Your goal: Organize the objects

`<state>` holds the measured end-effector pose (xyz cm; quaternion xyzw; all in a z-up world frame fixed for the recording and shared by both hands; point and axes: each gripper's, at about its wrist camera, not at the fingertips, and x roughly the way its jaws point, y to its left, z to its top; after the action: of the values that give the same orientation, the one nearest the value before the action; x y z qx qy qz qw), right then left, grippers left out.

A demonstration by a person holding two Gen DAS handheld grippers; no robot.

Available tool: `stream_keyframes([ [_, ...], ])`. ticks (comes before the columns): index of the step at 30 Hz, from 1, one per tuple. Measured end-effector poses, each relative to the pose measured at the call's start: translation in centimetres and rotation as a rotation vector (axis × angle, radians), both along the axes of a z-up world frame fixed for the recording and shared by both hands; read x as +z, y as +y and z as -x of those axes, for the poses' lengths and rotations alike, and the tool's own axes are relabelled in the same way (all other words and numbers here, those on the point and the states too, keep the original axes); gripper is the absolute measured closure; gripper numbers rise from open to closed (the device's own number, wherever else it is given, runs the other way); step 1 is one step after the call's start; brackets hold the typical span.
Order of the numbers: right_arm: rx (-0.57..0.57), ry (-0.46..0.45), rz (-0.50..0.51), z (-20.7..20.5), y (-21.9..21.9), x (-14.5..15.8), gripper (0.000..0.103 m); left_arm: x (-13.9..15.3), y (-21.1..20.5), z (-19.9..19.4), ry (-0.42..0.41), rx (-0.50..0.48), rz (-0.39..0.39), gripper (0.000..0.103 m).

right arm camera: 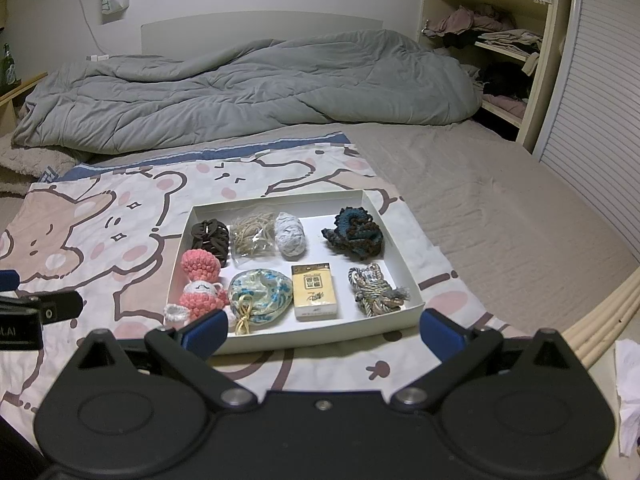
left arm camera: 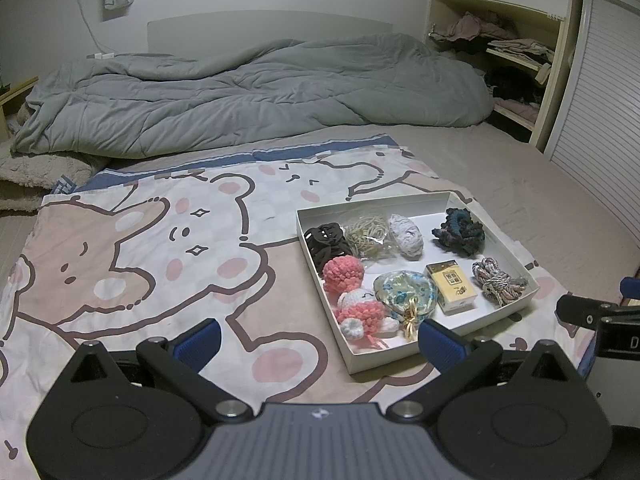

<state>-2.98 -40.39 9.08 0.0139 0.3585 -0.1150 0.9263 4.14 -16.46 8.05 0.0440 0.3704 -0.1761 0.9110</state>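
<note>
A shallow white box (right arm camera: 404, 254) (left arm camera: 352, 360) lies on a cartoon bear cloth (left arm camera: 132, 248) on the bed. Inside it are black hair ties (right arm camera: 211, 237), a bag of rubber bands (right arm camera: 253, 236), a grey yarn ball (right arm camera: 292, 235), a dark blue crochet piece (right arm camera: 354, 238), a pink crochet doll (right arm camera: 200, 286), a blue floral pouch (right arm camera: 260, 294), a yellow card box (right arm camera: 314, 290) and a knotted cord (right arm camera: 376, 292). My left gripper (left arm camera: 320, 340) is open near the box's front left corner. My right gripper (right arm camera: 324, 330) is open at the box's front edge. Both hold nothing.
A rumpled grey duvet (left arm camera: 248, 88) covers the far half of the bed. Open shelves (right arm camera: 492, 52) with folded clothes stand at the back right beside a slatted door (right arm camera: 600, 100). White crumpled paper (right arm camera: 630, 392) lies off the bed at the right.
</note>
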Motion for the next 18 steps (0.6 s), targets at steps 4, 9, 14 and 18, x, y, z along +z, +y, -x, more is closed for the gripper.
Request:
stream_keyframes([
  [4,0.0,0.0,0.0,0.01,0.02,0.0,0.0,-0.03,0.11,-0.01,0.002,0.003,0.002,0.0],
  [9,0.002,-0.001,-0.004,-0.04,-0.07,0.02,0.0,-0.08,0.1,0.0,0.002,0.004,0.0,0.0],
  [14,0.002,-0.001,-0.003,-0.02,-0.06,0.02,0.0,-0.06,0.19,0.05,0.003,0.005,0.001,0.0],
  [18,0.001,-0.002,-0.005,-0.02,-0.09,0.01,0.0,-0.02,0.22,0.03,0.005,0.005,0.004,0.0],
])
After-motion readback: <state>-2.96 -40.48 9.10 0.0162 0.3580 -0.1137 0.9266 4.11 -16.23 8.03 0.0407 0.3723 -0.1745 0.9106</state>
